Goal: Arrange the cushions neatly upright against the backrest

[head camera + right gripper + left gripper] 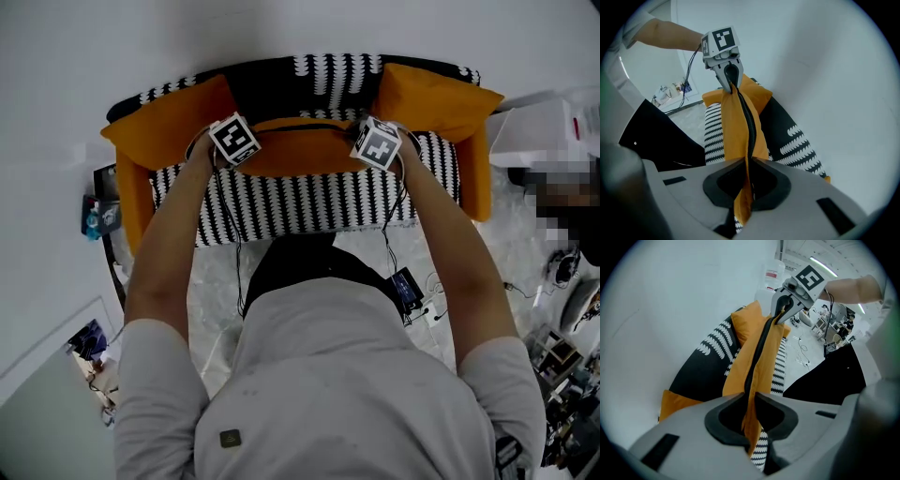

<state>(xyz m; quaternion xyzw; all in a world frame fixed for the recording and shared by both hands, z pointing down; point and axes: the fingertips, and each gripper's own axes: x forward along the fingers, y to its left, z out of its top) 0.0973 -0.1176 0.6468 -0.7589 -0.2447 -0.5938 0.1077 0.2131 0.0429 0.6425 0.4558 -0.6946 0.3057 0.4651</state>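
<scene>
A black-and-white patterned sofa (291, 202) stands against the wall, its backrest (333, 75) at the top of the head view. One orange cushion (164, 122) leans at its left end and another (436, 98) at its right end. A third orange cushion (300, 150), with a black zipper along its top edge, hangs between my grippers over the seat. My left gripper (246, 155) (752, 420) is shut on the left part of that edge. My right gripper (361, 150) (746, 185) is shut on the right part. The held cushion (764, 352) (740, 122) stretches taut between them.
A white box (544, 131) and floor clutter sit right of the sofa. A blue bottle (94, 220) stands on the floor at its left. Cables and a small device (408, 286) lie on the floor by the person's legs. A white wall runs close behind the backrest.
</scene>
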